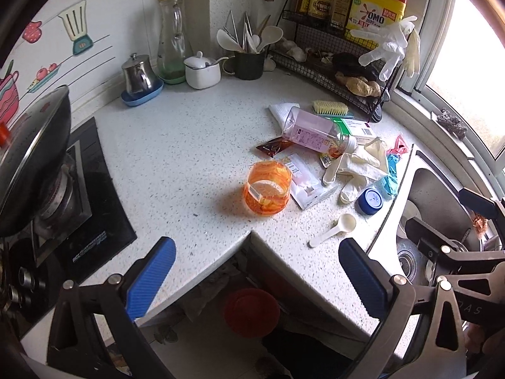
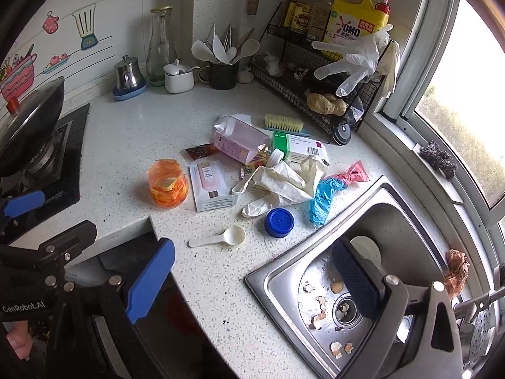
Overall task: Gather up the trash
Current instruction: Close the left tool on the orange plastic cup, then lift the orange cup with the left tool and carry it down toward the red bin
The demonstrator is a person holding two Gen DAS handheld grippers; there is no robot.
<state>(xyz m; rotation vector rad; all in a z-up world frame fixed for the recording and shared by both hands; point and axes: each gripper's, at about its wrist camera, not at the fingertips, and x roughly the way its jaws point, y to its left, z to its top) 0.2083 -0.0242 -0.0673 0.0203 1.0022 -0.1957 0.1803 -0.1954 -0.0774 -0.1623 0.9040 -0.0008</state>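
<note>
2 grippers [image 1: 257, 273] [image 2: 252, 276] spread wide, empty, trash pile [image 2: 271, 170] ahead on countertop [image 2: 126, 139]

You are operating two black-framed grippers, the left gripper [image 1: 257, 281] and right gripper [image 2: 252, 281], each showing blue ribbed pads [image 1: 148, 279], silver screws, and white "GenRobot.AI" lettering.

We see blue ribbed pads [image 2: 151, 279] on the claw, white speckled counter [image 2: 126, 145] ahead, an orange-streaked cup [image 2: 167, 183], a blue cap [image 2: 279, 222] just beyond, pink and turquoise wrappers [image 2: 334, 186] farther out.
</note>
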